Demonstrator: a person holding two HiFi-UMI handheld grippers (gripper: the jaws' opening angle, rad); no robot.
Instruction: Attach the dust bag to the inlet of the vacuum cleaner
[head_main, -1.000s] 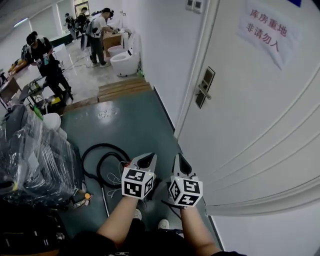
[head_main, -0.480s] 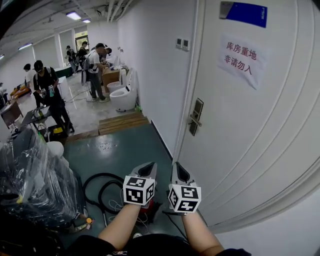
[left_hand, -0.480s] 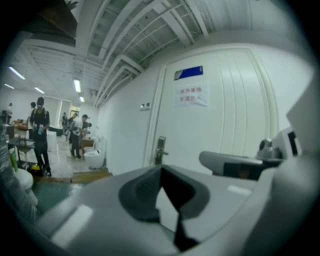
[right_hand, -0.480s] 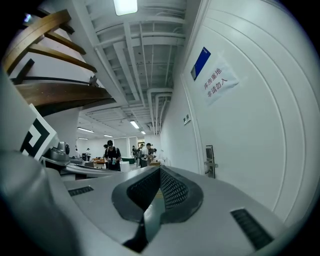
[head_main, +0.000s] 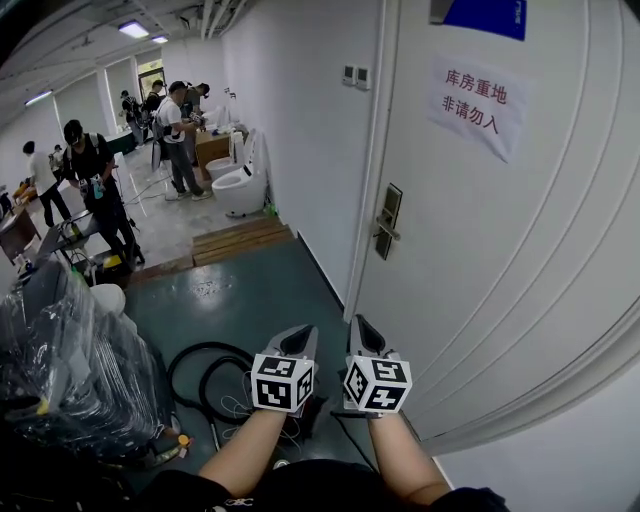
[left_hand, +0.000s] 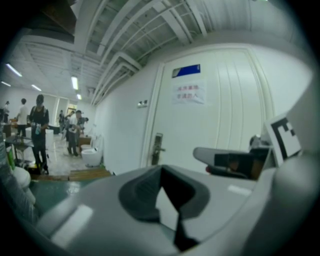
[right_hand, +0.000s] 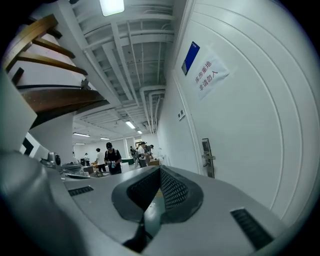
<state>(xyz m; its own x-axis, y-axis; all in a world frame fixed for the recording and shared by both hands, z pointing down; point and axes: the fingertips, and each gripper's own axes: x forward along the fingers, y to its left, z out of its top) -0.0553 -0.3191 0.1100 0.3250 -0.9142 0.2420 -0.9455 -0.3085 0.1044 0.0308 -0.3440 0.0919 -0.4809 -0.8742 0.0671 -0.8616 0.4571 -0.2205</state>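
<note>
In the head view both grippers are held side by side, high above the green floor and beside a white door. The left gripper (head_main: 298, 340) is shut with nothing in it, and so is the right gripper (head_main: 362, 335). A black coiled vacuum hose (head_main: 203, 368) lies on the floor below and to their left. A dark body under the left marker cube is mostly hidden. No dust bag shows in any view. The left gripper (left_hand: 162, 172) points along the hallway, with the right gripper (left_hand: 227, 160) beside it. The right gripper (right_hand: 160, 172) points level, its pads together.
The white door (head_main: 500, 250) with a lever handle (head_main: 386, 230) and a paper notice (head_main: 470, 92) fills the right side. A plastic-wrapped stack (head_main: 70, 370) stands at left. Farther off are wooden boards (head_main: 240, 242), a toilet (head_main: 240, 187) and several people (head_main: 95, 170).
Both grippers have risen together, still shut and empty. The head view has tilted up, so more of the door and hallway shows and less of the floor by the feet.
</note>
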